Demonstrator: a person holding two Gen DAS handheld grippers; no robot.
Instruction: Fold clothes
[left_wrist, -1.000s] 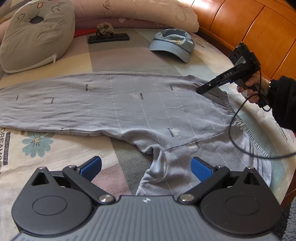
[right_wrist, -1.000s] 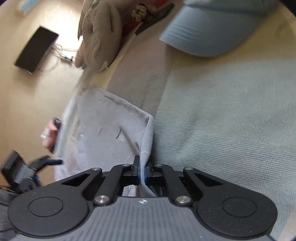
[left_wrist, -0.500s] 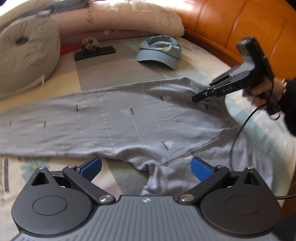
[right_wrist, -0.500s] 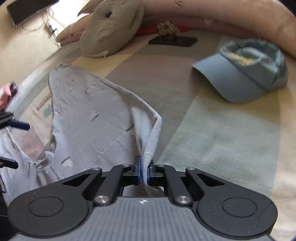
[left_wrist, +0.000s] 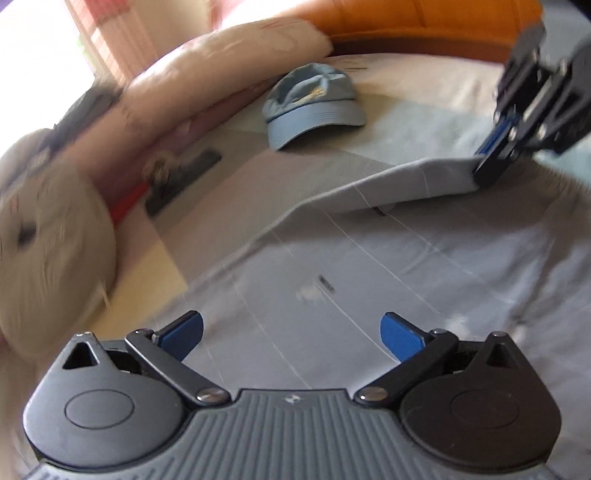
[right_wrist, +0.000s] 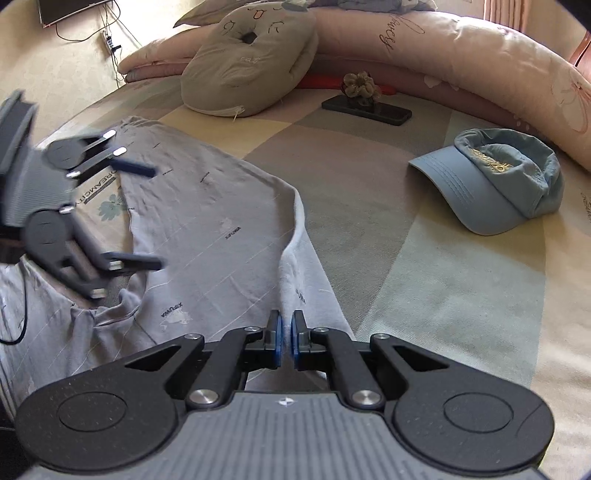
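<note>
A: Where are the grey trousers (right_wrist: 207, 229) being shown?

B: They are being shown spread across the patchwork bedsheet (right_wrist: 443, 295), running from the left of the right wrist frame down to its lower middle. In the left wrist frame the same cloth is filling the centre and right.

A: What is being held by the right gripper (right_wrist: 286, 339)?

B: An edge of the trousers is being pinched between its blue pads, the jaws being all but closed on the cloth. At the upper right of the left wrist frame, that edge is being held raised off the sheet, the cloth below it lying flat.

A: And the left gripper (left_wrist: 291, 332)?

B: Its jaws are being held wide apart over the trousers, with nothing being gripped between them. In the right wrist frame it is being seen blurred at the left edge.

A: What else is being shown?

B: A blue cap (right_wrist: 498, 181) is lying at the right, a dark phone (right_wrist: 365, 109) at the upper middle, and a grey cat cushion (right_wrist: 247, 62) near the top.
</note>
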